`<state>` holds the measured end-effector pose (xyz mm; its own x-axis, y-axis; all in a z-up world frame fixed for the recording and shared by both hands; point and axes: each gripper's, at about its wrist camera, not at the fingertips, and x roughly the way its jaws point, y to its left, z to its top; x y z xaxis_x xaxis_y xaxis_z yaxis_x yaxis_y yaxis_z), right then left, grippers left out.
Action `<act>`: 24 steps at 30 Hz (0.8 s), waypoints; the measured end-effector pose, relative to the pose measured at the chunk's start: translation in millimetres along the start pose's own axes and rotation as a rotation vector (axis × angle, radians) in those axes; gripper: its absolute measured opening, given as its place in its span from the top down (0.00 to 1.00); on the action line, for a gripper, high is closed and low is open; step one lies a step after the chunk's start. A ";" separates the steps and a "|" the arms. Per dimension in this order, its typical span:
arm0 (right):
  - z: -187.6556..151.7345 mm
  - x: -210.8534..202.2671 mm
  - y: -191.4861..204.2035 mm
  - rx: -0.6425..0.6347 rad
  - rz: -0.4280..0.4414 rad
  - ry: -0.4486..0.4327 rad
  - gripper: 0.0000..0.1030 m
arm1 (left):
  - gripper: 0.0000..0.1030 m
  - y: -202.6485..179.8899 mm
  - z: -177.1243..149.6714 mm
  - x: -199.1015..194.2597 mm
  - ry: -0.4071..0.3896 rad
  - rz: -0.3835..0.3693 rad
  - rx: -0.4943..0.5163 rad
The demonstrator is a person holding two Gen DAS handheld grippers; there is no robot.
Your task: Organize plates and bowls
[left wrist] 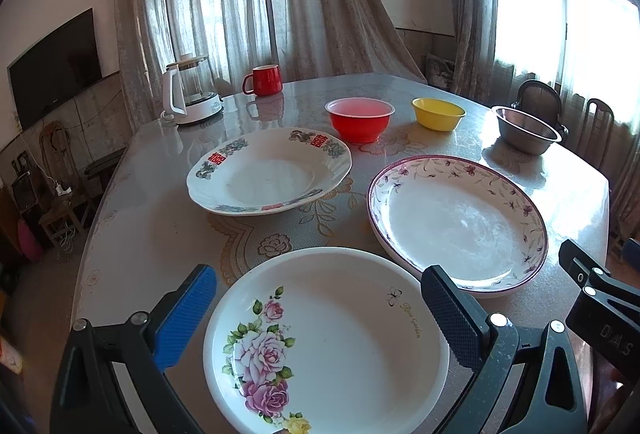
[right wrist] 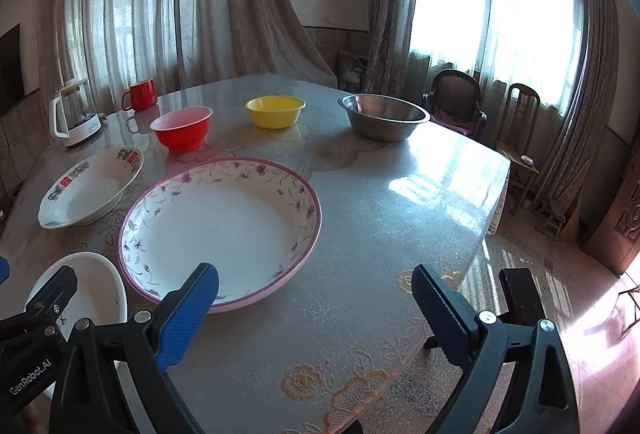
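Observation:
Three plates lie on the table: a rose-printed plate (left wrist: 332, 338) nearest, a purple-rimmed floral plate (left wrist: 456, 222) (right wrist: 220, 230) to its right, and a plate with red characters (left wrist: 268, 170) (right wrist: 90, 190) behind. Further back stand a red bowl (left wrist: 360, 118) (right wrist: 182, 130), a yellow bowl (left wrist: 438, 113) (right wrist: 275, 111) and a steel bowl (left wrist: 526, 130) (right wrist: 382, 116). My left gripper (left wrist: 316, 298) is open, hovering over the rose plate with its fingers on either side. My right gripper (right wrist: 316, 294) is open over bare table, just right of the purple-rimmed plate. Neither holds anything.
A red mug (left wrist: 262, 80) and a glass kettle (left wrist: 192, 94) stand at the far left of the table (right wrist: 380, 214). Chairs (right wrist: 516, 138) stand beyond the table's right edge by the window. Curtains hang behind. The right half of the tabletop holds only the steel bowl.

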<state>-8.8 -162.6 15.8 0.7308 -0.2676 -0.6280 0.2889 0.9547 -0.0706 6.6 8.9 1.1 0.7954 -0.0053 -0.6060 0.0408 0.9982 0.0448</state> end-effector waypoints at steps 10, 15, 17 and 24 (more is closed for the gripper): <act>0.2 -3.7 -0.3 -0.005 0.001 -0.016 0.04 | 0.00 0.8 0.7 -0.2 0.001 -0.002 0.000; 1.6 -4.9 -2.6 0.001 -0.002 -0.022 0.04 | 0.00 1.3 0.9 -1.1 0.002 -0.004 -0.006; 2.2 -5.3 -4.3 0.004 -0.001 -0.021 0.04 | 0.00 1.2 0.7 -2.2 -0.001 -0.005 -0.005; 0.0 -7.3 -1.5 -0.014 0.012 -0.024 0.04 | 0.00 2.2 0.5 -4.0 -0.003 -0.001 -0.011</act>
<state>-14.6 -162.1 20.6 0.7488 -0.2591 -0.6100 0.2715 0.9596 -0.0743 3.8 11.1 4.0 0.7974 -0.0070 -0.6035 0.0354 0.9988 0.0352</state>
